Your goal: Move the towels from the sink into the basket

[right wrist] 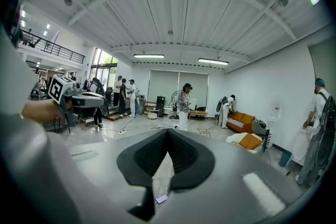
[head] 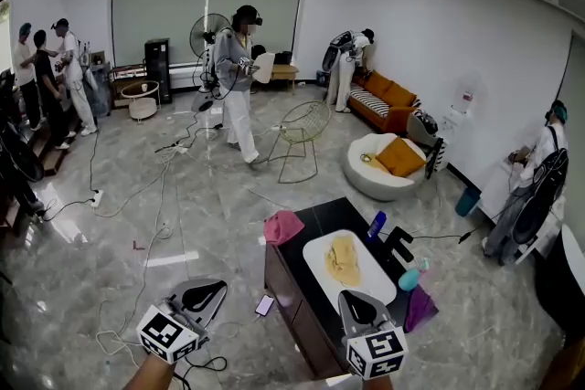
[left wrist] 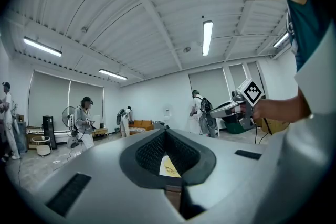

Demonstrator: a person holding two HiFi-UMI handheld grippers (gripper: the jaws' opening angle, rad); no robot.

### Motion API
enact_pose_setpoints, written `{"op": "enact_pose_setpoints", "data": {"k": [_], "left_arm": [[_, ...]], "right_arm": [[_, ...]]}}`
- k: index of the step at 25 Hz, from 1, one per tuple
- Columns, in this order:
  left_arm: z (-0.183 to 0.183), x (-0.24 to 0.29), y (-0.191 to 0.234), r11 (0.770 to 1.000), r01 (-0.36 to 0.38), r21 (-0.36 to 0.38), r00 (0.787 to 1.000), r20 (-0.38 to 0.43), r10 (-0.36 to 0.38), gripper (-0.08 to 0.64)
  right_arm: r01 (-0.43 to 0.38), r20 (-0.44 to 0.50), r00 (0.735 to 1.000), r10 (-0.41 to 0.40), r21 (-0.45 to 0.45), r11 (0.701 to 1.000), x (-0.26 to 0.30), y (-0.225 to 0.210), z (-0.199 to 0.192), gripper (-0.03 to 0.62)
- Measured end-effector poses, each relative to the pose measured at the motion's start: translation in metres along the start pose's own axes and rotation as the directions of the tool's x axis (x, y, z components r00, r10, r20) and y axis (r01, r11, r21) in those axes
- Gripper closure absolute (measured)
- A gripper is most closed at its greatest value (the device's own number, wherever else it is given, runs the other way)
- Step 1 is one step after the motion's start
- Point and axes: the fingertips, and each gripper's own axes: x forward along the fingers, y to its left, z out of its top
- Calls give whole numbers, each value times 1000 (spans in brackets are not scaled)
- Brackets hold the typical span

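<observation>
Sink (head: 320,253): a white oval basin set in the top of a dark worktop (head: 340,213).
Yellow towel (head: 344,260): lies crumpled inside the sink, about mid-basin.
Pink towel (head: 283,226): outside the sink, bunched on the worktop corner at the sink's far left.
Blue bottle (head: 377,224): just beyond the sink's far right rim.
Teal bottle (head: 413,276): right of the sink, near its rim.
Purple cloth (head: 420,308): at the worktop edge, to the near right of the sink.
Phone (head: 265,305): on the floor, left of the sink's near end.
Left claw (head: 212,289): jaws together with nothing between them, held over the floor well to the left of the sink.
Right claw (head: 355,299): jaws together with nothing between them, at the sink's near end.
</observation>
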Motion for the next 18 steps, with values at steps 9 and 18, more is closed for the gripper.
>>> {"op": "enact_pose_setpoints", "data": {"k": [9,18], "left_arm": [[4,70,-30,1000,29,7,999,-14,-29,555],[1,119,-19,997,83,0,996,-11,-83,555]], "right_arm": [[7,-3,1000,-7,23,1000,-8,-63,-16,583],[61,-46,997,-59,46,997,1,-90,-39,583]]}}
